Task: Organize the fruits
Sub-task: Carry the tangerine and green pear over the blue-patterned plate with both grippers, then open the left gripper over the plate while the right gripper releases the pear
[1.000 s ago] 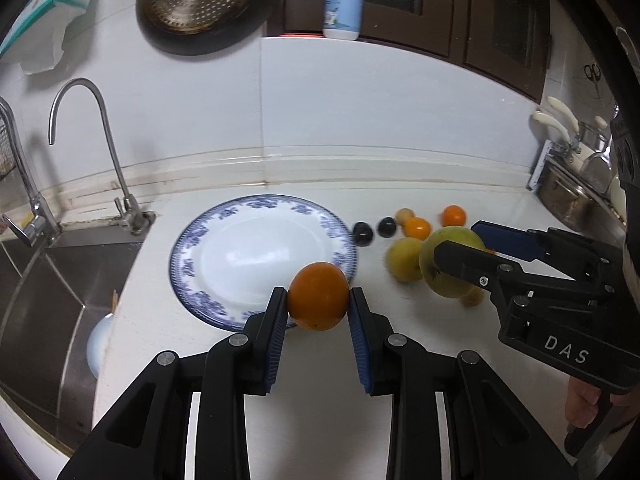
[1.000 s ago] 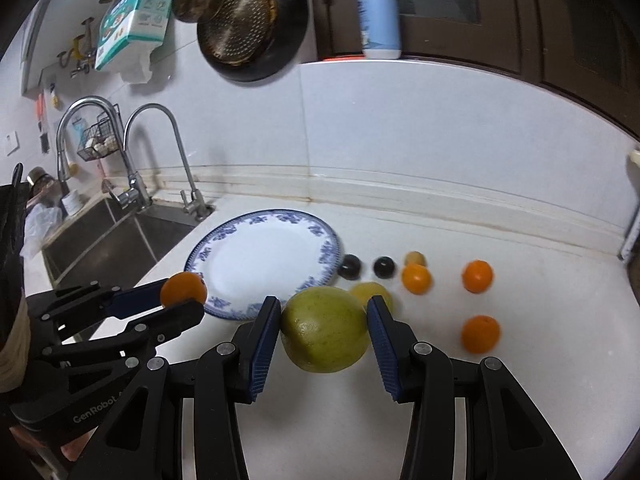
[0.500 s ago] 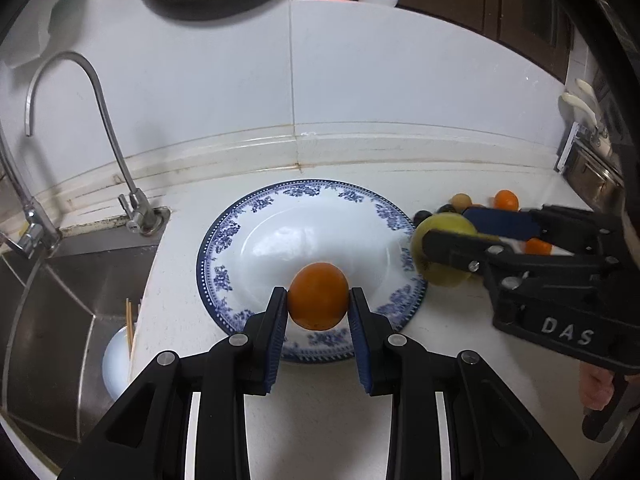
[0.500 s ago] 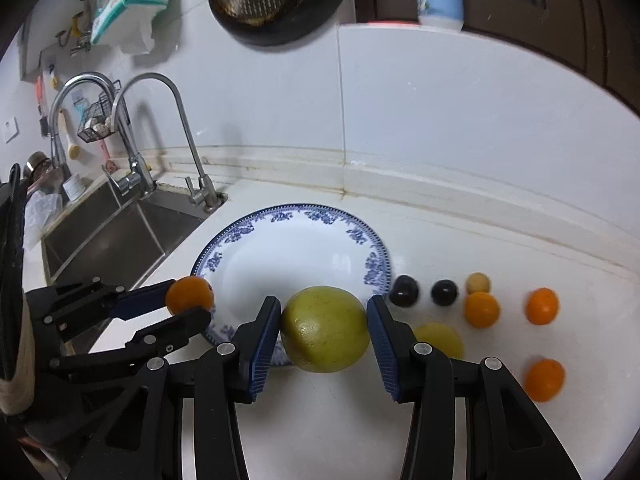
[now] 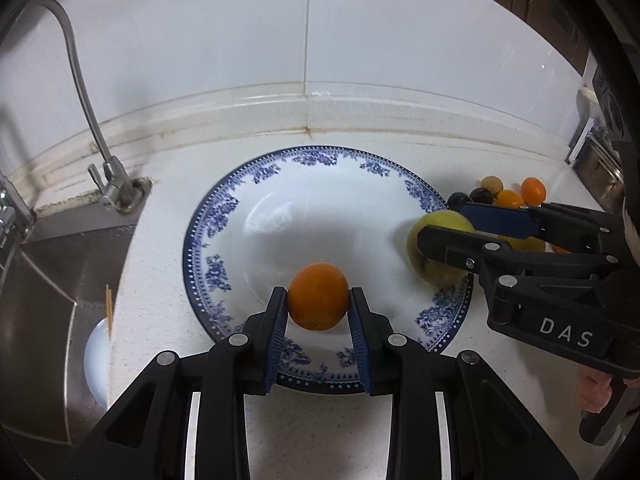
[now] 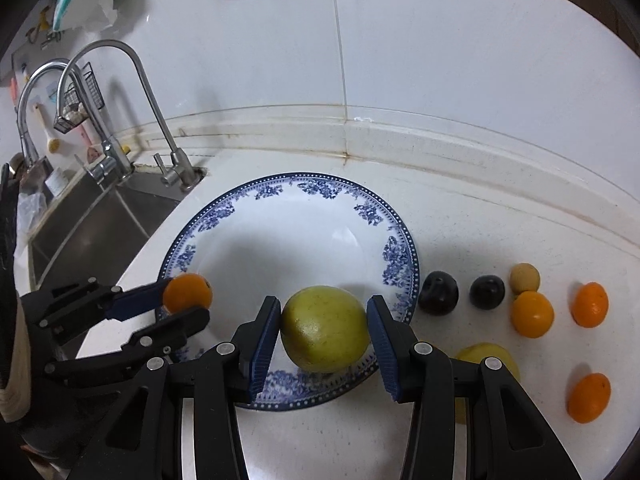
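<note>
Both grippers advanced toward the wall and dropped since a second ago; blue-patterned plate [image 5: 208, 240], then off to 10 o'clock of the left pads, now sits under both loads.

Left gripper [image 5: 319, 308]: clenched on a small orange [image 5: 318, 302], blue pads pressed to both sides. Held above the plate's 6 o'clock sector in the left wrist view, shadow on the white well just beyond.

Right gripper [image 6: 324, 330]: clamped on a yellow-green pear-like fruit [image 6: 324, 328] (exact kind not readable), pads tight on both flanks. Over the plate's 5 o'clock rim in the right wrist view; seen from the left wrist at 3 o'clock of the plate, overlapping the rim.

Contact between either fruit and the plate: cannot tell.

Loose on the white countertop [image 6: 500, 216], right wrist view, all at 3 to 4 o'clock of the plate:
- two dark plums [image 6: 438, 294], side by side, nearest one just beside the rim
- small tan round fruit [image 6: 525, 278] touching an orange below it [image 6: 532, 314]
- two more oranges further right [image 6: 590, 304], apart from each other
- yellow fruit [image 6: 486, 354], partly hidden behind the right gripper's finger

Gooseneck faucet [image 6: 140, 92] and steel sink [image 6: 80, 216] at 10 o'clock of the plate. White tiled wall [image 5: 400, 40] behind.
</note>
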A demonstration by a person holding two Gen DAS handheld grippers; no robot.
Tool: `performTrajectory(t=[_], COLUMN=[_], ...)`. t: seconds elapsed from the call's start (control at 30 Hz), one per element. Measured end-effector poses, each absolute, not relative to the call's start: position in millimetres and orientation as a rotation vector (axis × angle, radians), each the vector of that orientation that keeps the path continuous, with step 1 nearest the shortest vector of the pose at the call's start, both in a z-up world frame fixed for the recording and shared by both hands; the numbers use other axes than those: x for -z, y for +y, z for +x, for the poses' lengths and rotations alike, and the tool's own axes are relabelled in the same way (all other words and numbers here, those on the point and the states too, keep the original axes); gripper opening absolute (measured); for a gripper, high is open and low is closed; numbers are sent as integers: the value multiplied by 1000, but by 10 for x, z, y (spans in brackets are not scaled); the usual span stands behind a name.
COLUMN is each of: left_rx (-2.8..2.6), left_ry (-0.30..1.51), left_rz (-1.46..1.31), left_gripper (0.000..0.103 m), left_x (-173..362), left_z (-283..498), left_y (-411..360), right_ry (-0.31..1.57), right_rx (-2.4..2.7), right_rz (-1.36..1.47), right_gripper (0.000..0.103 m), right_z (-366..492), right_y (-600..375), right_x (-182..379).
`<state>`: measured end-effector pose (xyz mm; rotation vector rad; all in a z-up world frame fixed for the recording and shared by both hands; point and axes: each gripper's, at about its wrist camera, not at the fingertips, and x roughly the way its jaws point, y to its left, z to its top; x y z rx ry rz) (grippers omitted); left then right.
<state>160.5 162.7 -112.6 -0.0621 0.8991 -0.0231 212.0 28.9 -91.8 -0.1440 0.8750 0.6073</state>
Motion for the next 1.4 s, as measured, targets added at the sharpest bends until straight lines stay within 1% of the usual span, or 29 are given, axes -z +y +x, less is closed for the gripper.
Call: performTrajectory(t=[0.23, 0.3, 0.33, 0.37, 0.53, 0.67, 0.7, 0.77, 1.1, 1.17, 1.2, 1.27, 1.37, 1.4], left_rx=[33, 22, 17, 14, -38, -80, -86, -90, -65, -57, -53, -43, -21, -17], left_ry=[932, 926, 922, 913, 876, 833, 820, 791, 664, 650, 644, 632, 616, 613], left_rz=[-86, -86, -90, -97, -103, -102, -97, -94, -98, -104, -103, -96, -83, -80], left_gripper=[31, 36, 41, 42, 43, 50, 50, 55, 61, 61, 62, 65, 68, 68], left_x=[1189, 1184, 1167, 1136, 979, 812, 769, 675, 273, 229, 207, 164, 116, 103], left_z=[1666, 1658, 1645, 1624, 1519, 1400, 1367, 1301, 924, 871, 848, 795, 714, 693], left_y=[1638, 1643, 1649, 1656, 1706, 1714, 1703, 1673, 1347, 1268, 1229, 1126, 967, 923], right_ry=[876, 876, 875, 875, 877, 881, 868, 848, 688, 658, 642, 621, 590, 576], right_rx=[-610, -611, -612, -612, -617, -625, -631, -632, -607, -590, -574, -557, -530, -518], right_rz=[-145, -146, -148, -149, -140, -112, -101, -97, -91, -98, -99, -97, -100, -100], right_gripper=[46, 46, 46, 46, 47, 47, 47, 47, 48, 50, 54, 56, 56, 59], right_z=[2142, 2142, 2142, 2140, 2153, 2146, 2123, 2077, 1608, 1497, 1431, 1341, 1215, 1166], right_y=[302, 307, 308, 310, 305, 259, 238, 197, -249, -365, -442, -569, -735, -805], right_x=[930, 933, 933, 935, 943, 931, 896, 831, 355, 289, 251, 192, 110, 79])
